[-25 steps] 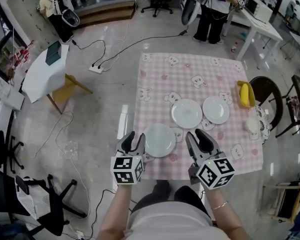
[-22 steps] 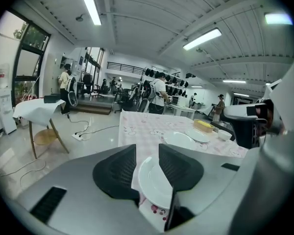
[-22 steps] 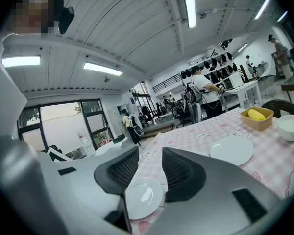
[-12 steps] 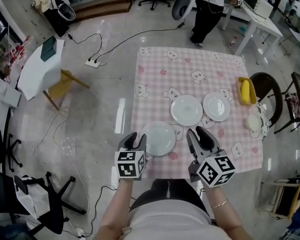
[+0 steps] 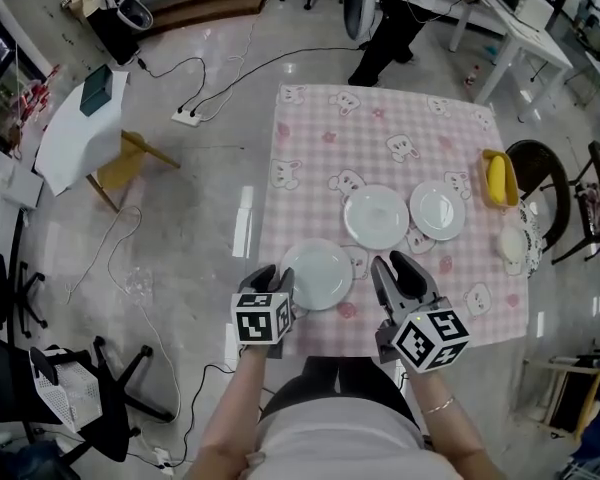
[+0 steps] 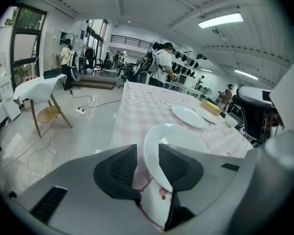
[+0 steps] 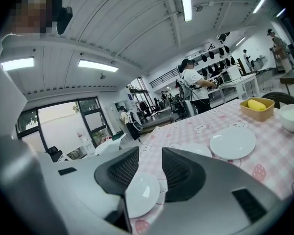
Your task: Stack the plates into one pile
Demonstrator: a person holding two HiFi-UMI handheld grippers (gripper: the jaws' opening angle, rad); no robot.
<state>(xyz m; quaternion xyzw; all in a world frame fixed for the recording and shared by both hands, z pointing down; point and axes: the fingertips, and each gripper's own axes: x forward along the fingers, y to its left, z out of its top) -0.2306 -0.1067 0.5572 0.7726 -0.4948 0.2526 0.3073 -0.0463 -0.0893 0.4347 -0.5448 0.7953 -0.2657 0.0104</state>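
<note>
Three white plates lie on the pink checked tablecloth point(image 5: 320, 158): a near plate point(image 5: 317, 275), a middle plate point(image 5: 377, 217) and a right plate point(image 5: 438, 211). My left gripper point(image 5: 277, 280) is open at the near plate's left rim. In the left gripper view the near plate point(image 6: 179, 143) shows its rim in the gap of the left gripper point(image 6: 147, 153), and the pads stand off it. My right gripper point(image 5: 398, 268) is open over the cloth, right of the near plate. In the right gripper view the near plate point(image 7: 142, 196) lies beyond the right gripper point(image 7: 151, 163), with the right plate point(image 7: 232, 142) further off.
A yellow tray with a banana point(image 5: 495, 178) and a white bowl point(image 5: 511, 246) sit at the table's right edge, beside a black chair point(image 5: 540, 168). A white-draped table point(image 5: 75, 133), a yellow chair point(image 5: 130, 163) and floor cables are at left. A person point(image 5: 380, 28) stands beyond the table.
My left gripper has sunk and tipped downward, closing in on the near plate's left rim. The right gripper has lowered a little. All three plates lie where they were.
</note>
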